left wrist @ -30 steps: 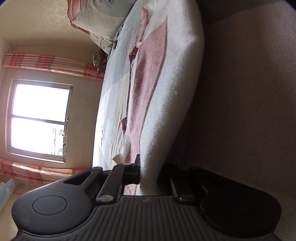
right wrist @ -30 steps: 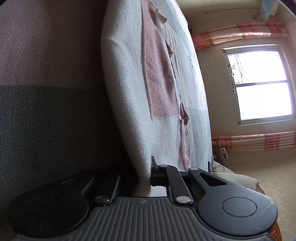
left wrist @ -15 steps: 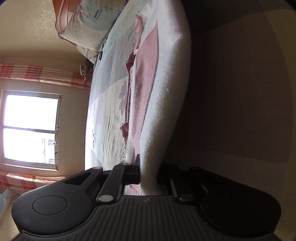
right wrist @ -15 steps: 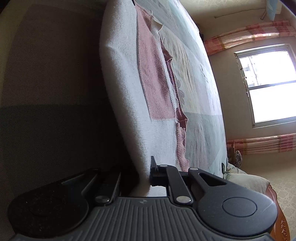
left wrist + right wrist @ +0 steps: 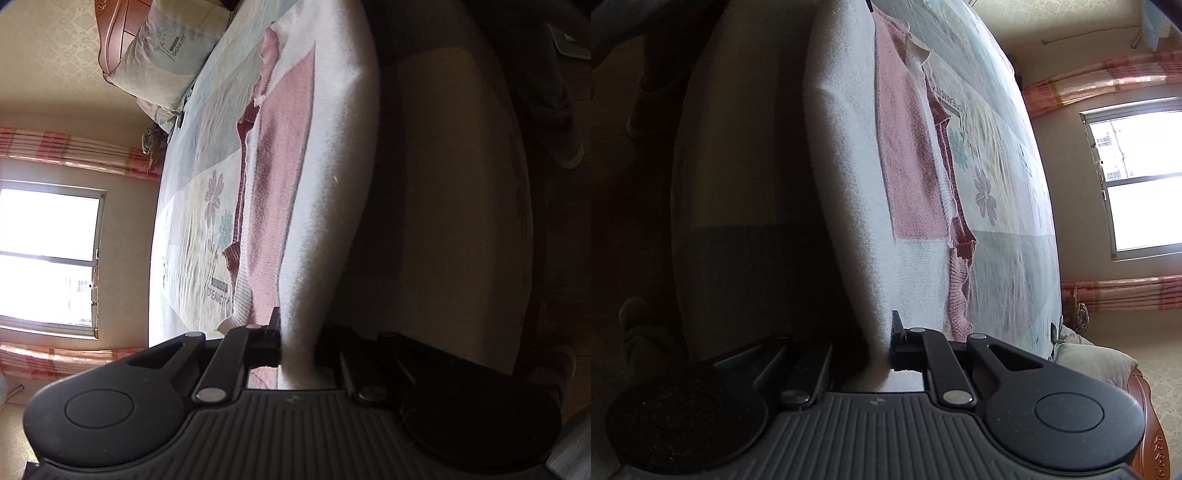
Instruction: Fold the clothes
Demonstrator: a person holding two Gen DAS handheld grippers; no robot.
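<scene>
A bed (image 5: 192, 206) under one window (image 5: 48, 254) carried one pillow (image 5: 166, 55). One white-and-pink sweater (image 5: 325, 184) hung above it, pinched by the left claw (image 5: 297, 347) and the right claw (image 5: 879, 347).

Both wrist cameras sit rolled sideways, right up against the lifted sweater (image 5: 325, 192) (image 5: 849, 192). Each looks along the bed (image 5: 199, 236) (image 5: 1004, 236) toward the window (image 5: 48, 254) (image 5: 1145, 177); both views share all 3.

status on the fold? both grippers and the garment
Left hand-held gripper shut on the sweater. Right hand-held gripper shut on it too. White-and-pink knit lifted over the bedsheet. Nothing in the way.
</scene>
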